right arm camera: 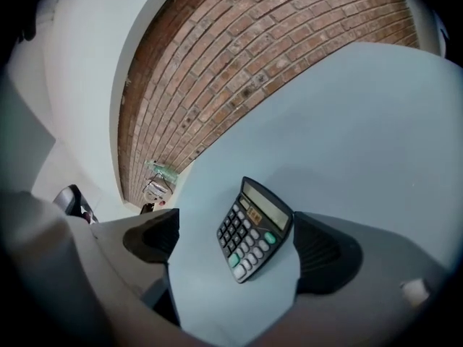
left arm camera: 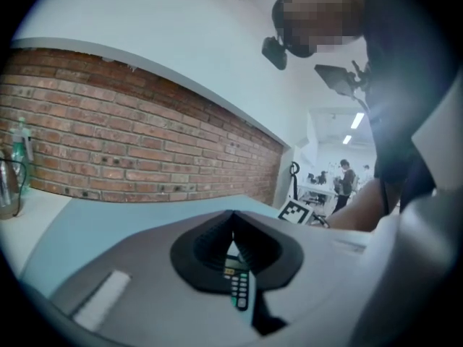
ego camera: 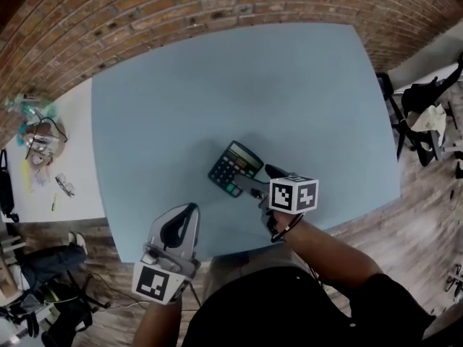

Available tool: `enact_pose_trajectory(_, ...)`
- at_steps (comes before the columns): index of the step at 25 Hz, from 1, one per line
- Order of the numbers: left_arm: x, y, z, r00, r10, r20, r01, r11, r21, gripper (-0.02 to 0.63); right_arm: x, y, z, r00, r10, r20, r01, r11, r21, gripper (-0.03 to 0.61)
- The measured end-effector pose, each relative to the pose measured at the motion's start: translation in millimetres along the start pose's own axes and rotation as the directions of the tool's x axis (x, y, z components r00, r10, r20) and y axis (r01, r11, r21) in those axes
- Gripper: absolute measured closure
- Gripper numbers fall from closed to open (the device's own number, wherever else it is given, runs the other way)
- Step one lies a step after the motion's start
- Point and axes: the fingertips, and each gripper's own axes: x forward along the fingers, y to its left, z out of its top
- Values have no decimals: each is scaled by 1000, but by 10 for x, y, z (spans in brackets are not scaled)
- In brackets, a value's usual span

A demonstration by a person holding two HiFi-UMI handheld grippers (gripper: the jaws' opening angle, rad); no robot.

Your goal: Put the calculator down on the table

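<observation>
A black calculator (ego camera: 235, 168) with grey keys and two green ones lies face up on the pale blue table (ego camera: 239, 85), near the front edge. My right gripper (ego camera: 262, 179) is open around its near right end. In the right gripper view the calculator (right arm camera: 255, 230) lies between the spread pads; the right pad (right arm camera: 318, 251) is close to its edge and the left pad (right arm camera: 155, 237) stands well apart. My left gripper (ego camera: 189, 210) hovers at the table's front edge, shut with nothing in it. Through its jaws, the left gripper view shows a strip of the calculator (left arm camera: 239, 286).
A white side table (ego camera: 72, 186) at the left carries bottles and small clutter (ego camera: 40, 132). A brick wall (ego camera: 181, 6) runs behind the table. A black stand with bags (ego camera: 423, 114) is at the right, and a dark bag (ego camera: 51, 266) lies on the floor.
</observation>
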Motion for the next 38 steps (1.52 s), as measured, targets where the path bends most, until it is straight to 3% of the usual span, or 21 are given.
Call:
enact_pose_trajectory(3, -49, -27, 90, 1000, -19, 9, 19, 999, 48, 629, -112, 132, 48, 999, 28, 19, -28, 999, -25, 108)
enact_pose_trajectory(5, -80, -3, 106, 999, -36, 21, 34, 995, 96, 629, -191, 170, 68, 999, 32, 34, -31, 999, -30, 203)
enact_pose_trajectory(7, -48, 34, 113, 998, -47, 29, 44, 994, 102, 629, -230, 174, 123, 998, 23, 51, -20, 999, -48, 297)
enact_pose_trajectory(11, -40, -36, 196, 997, -66, 35, 62, 993, 101, 629, -376, 239, 157, 997, 23, 69, -18, 998, -64, 356)
enact_pose_trajectory(14, -49, -89, 280, 996, -79, 51, 73, 992, 100, 629, -544, 263, 185, 995, 33, 99, -26, 998, -66, 477)
enact_pose_trajectory(19, -124, -129, 361, 994, -73, 85, 63, 990, 123, 629, -865, 373, 247, 983, 67, 170, -48, 992, -113, 569)
enact_pose_trajectory(25, -209, -178, 390, 992, -85, 95, 68, 984, 165, 629, -1283, 355, 490, 942, 8, 335, 61, 979, -195, 574)
enact_pose_trajectory(30, -301, -180, 385, 992, -80, 98, 62, 982, 177, 629, -1569, 488, 643, 906, 9, 424, 122, 952, -281, 574)
enact_pose_trajectory(34, -356, -149, 405, 992, -67, 105, 47, 982, 182, 629, -1812, 682, 803, 849, 45, 526, 161, 927, -339, 574)
enact_pose_trajectory(38, -456, -34, 392, 992, -31, 122, 5, 980, 201, 629, -2047, 901, 928, 797, 82, 599, 234, 872, -430, 574)
